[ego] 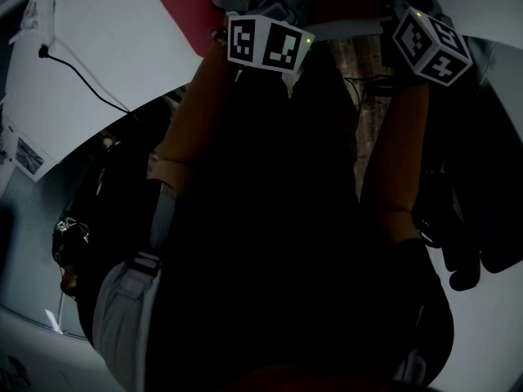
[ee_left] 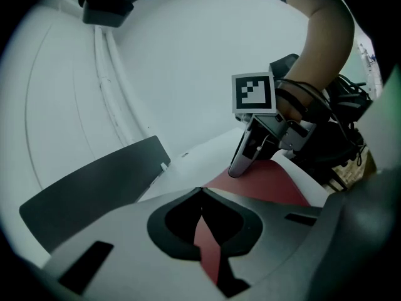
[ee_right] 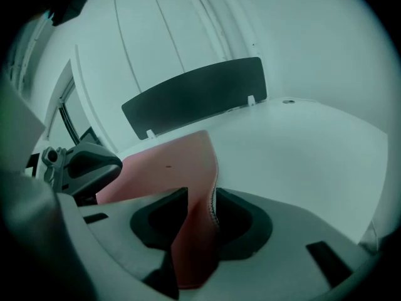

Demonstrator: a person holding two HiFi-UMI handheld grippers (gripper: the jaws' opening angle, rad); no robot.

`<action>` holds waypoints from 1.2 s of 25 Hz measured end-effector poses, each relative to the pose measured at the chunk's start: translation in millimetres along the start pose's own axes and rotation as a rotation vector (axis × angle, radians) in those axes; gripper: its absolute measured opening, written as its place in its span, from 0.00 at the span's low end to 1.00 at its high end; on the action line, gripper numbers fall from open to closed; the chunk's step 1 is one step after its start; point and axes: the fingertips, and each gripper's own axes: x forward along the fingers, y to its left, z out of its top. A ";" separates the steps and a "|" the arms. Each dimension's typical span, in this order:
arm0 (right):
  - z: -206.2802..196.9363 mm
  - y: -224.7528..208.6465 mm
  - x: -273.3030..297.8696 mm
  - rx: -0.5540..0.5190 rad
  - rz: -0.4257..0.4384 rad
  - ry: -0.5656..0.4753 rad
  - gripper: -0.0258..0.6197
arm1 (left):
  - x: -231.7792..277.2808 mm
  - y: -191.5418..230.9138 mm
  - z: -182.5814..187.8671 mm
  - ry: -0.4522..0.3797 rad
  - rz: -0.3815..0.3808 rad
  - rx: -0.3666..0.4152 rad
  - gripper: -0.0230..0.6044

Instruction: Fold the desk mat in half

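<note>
The red desk mat lies on the white table with its near edge lifted. My left gripper is shut on a narrow strip of that edge. In the right gripper view the mat curls up off the table, and my right gripper is shut on its stitched edge. The right gripper also shows in the left gripper view, tip down on the mat. The head view is dark: only the two marker cubes, the person's forearms and a corner of the mat show.
A dark divider panel stands along the table's far edge, also in the left gripper view. A black cable runs over the white table at the left of the head view. Dark gear and wires sit behind the right hand.
</note>
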 end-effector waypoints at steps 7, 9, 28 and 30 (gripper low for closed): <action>-21.1 -4.1 2.1 -0.009 0.060 0.154 0.27 | -11.5 6.8 -1.0 0.022 0.047 -0.019 0.06; -20.8 -6.0 0.4 0.032 0.099 0.154 0.24 | -12.5 5.5 -0.1 0.036 0.057 -0.020 0.06; 21.7 75.2 -45.4 -0.196 0.446 0.001 0.10 | -67.9 27.0 27.8 0.158 0.357 -0.120 0.06; 25.5 88.0 -48.8 -0.217 0.478 -0.009 0.10 | -83.1 32.2 27.9 0.168 0.399 -0.124 0.06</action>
